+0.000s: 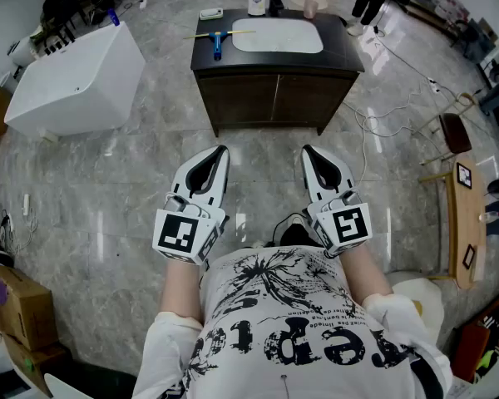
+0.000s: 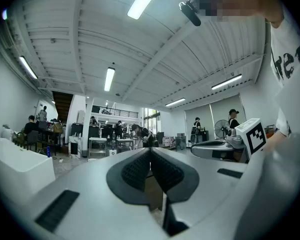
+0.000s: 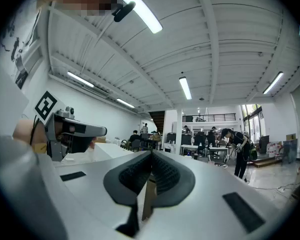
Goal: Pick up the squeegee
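Currently left hand-held gripper and right hand-held gripper are hanging closed, empty; squeegee on bench well ahead: approach, open jaws first.

The left gripper and the right gripper are held side by side, apart. A cabinet is set ahead of both, well apart from them. A basin is sunk in its top, ahead of the gap between the grippers. The squeegee is laid on that top just left of the basin, straight ahead of the left gripper. A bottle and a cup are stood beyond the basin, at the far edge. A tub is placed ahead and well to the left of the left gripper. A bench is set well to the right of the right gripper, and a chair is placed just ahead of it. A box is set behind and well left of the left gripper.
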Action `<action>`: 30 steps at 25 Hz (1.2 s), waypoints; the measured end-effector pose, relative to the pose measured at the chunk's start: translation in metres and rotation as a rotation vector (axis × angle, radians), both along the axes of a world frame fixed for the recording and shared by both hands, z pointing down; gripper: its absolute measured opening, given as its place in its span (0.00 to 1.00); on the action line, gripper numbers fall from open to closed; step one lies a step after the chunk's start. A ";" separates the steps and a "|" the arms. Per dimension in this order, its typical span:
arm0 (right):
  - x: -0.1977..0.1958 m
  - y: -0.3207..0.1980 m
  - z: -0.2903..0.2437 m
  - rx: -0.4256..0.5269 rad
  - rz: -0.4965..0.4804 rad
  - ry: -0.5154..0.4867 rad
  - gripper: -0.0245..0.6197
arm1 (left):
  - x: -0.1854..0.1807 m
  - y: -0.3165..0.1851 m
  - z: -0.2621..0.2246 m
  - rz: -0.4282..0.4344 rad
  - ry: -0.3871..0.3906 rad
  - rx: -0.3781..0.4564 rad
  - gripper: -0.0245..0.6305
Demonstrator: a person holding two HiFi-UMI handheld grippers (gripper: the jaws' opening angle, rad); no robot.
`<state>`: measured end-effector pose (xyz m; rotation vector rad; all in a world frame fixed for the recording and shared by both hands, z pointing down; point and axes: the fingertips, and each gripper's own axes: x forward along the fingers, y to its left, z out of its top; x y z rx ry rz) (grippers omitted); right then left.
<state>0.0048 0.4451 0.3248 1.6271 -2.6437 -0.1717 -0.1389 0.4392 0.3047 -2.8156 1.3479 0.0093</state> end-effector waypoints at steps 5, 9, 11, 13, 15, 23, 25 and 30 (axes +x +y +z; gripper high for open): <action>0.005 -0.001 0.000 -0.006 0.010 0.006 0.05 | 0.003 -0.001 -0.001 0.005 0.005 -0.004 0.06; 0.005 -0.004 0.005 -0.006 0.025 0.007 0.05 | 0.002 -0.003 0.004 0.019 0.003 -0.011 0.06; 0.005 -0.006 0.006 -0.011 0.037 -0.001 0.05 | 0.001 -0.005 0.006 0.023 0.003 -0.016 0.06; 0.003 -0.008 0.007 -0.009 0.041 -0.014 0.05 | 0.000 -0.007 0.008 0.026 0.012 -0.019 0.06; 0.001 -0.012 0.006 -0.008 0.037 -0.023 0.06 | -0.003 -0.011 0.006 0.026 0.053 -0.008 0.06; 0.009 -0.058 0.009 -0.027 0.033 -0.025 0.06 | -0.007 -0.063 0.004 -0.042 0.093 0.010 0.55; 0.015 -0.077 0.013 -0.037 0.027 -0.032 0.06 | -0.001 -0.078 0.011 -0.046 0.065 -0.005 0.55; 0.033 -0.144 0.028 -0.069 -0.009 -0.046 0.06 | 0.017 -0.136 0.028 -0.083 0.027 -0.035 0.55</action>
